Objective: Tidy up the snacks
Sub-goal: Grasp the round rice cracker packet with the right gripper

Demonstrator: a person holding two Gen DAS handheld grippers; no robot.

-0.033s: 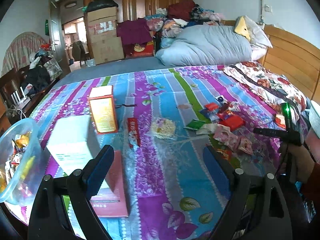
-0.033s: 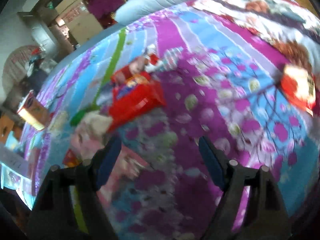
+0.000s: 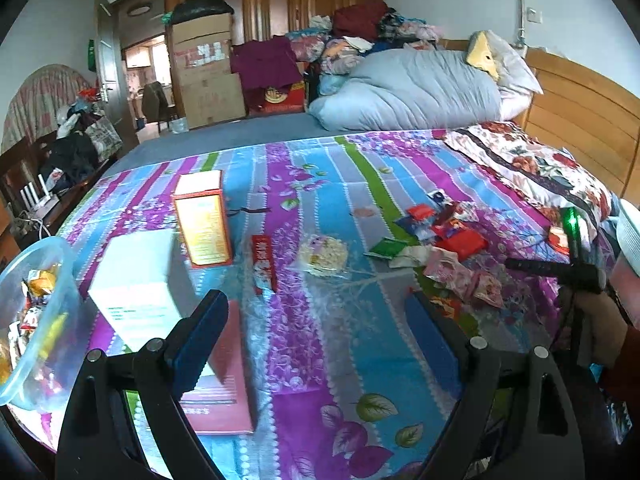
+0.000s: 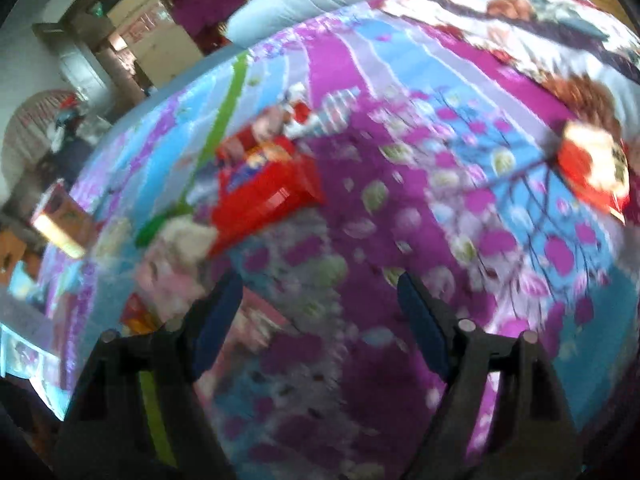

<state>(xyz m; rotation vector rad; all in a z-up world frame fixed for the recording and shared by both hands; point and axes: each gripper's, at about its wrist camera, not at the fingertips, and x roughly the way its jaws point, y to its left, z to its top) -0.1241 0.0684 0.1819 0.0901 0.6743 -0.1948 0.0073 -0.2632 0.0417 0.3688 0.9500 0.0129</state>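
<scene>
Nothing shifted between earlier frame and this one. Left gripper (image 3: 314, 304) spread, empty, hovered over bed (image 3: 360, 364). Right gripper (image 4: 318, 284) spread, empty (view blurred), near snack pile (image 3: 448, 240) at bed's right. Step: reaching for loose packet. Next: centre jaws on red packet (image 4: 264, 196), pinch, carry to clear tub (image 3: 60, 312), near left.

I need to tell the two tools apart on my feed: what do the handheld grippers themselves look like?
They look alike. The left gripper has a black frame with two jaws lined with blue pads and round silver pins at the joints. The right gripper shows the same black frame, blue pads and silver pins, though blurred. From the left wrist view, the right one's black body carries a green light.
</scene>
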